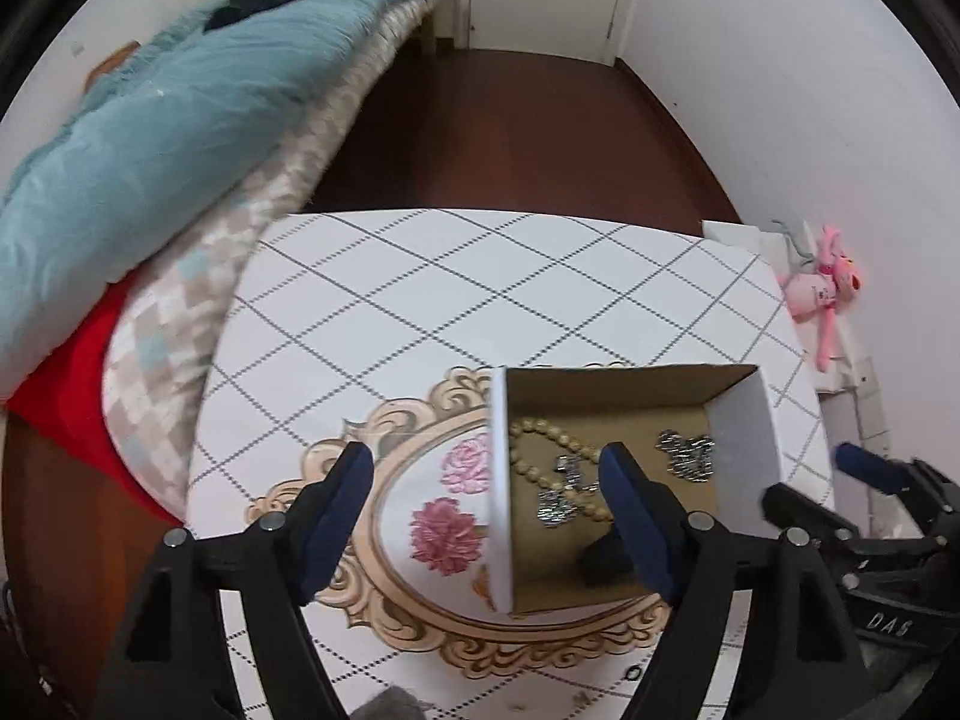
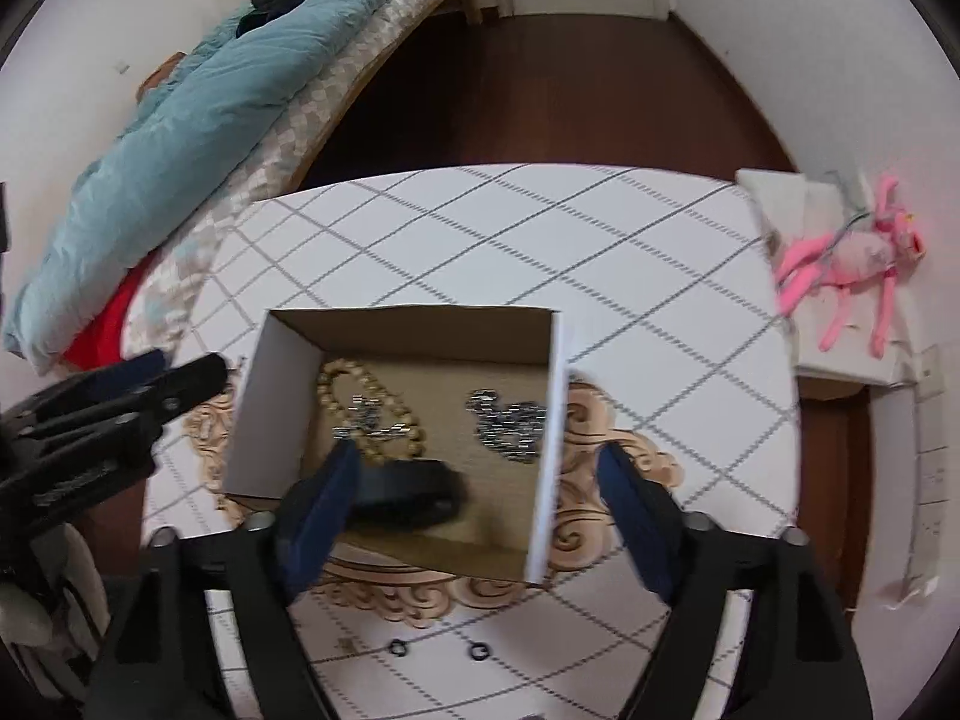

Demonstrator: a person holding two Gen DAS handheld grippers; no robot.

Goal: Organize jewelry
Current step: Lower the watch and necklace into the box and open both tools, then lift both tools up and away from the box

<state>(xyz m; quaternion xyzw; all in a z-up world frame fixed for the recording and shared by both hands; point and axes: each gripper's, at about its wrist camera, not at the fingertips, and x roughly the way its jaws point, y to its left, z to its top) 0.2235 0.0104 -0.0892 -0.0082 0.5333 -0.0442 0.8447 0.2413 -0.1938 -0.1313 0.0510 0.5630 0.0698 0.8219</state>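
A small cardboard box [image 2: 414,438] with white outer walls stands in the lower middle of the right wrist view, on the tabletop [image 2: 540,240] with its diamond-line cloth and a printed golden frame with roses [image 1: 456,498]. Inside the box, a beige bead necklace [image 2: 372,414] lies at the left with a silver piece across it. A silver chain [image 2: 510,426] lies at the right, apart from the beads. A black band [image 2: 414,489] lies at the near side.

The right gripper [image 2: 480,498] has its blue fingers [image 2: 630,510] spread wide, one over the box and one outside its right wall, holding nothing. The left gripper [image 1: 486,516] is also spread wide and holds nothing, straddling the left wall of the box.

In the right of the frame, a pink plush toy [image 2: 852,264] lies beside the tabletop.
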